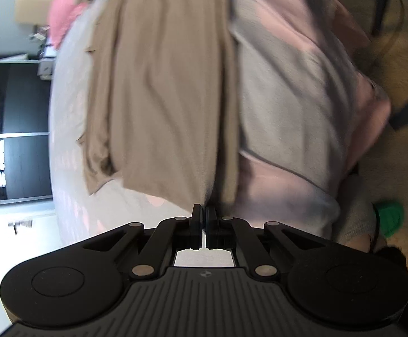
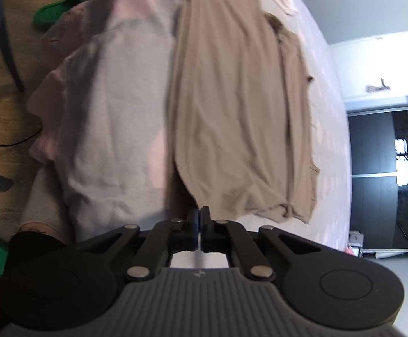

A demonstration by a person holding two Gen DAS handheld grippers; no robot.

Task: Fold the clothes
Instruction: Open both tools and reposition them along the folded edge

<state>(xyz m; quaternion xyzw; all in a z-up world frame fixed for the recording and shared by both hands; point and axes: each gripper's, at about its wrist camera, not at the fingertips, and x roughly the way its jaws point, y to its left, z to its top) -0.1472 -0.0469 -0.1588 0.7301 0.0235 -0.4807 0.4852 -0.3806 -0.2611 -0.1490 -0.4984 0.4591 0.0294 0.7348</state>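
We have the left gripper (image 1: 204,210) and right gripper (image 2: 199,213) each clenched on the near edge of the tan shirt (image 1: 162,84); on the bed (image 1: 66,140), folding seems barely begun.
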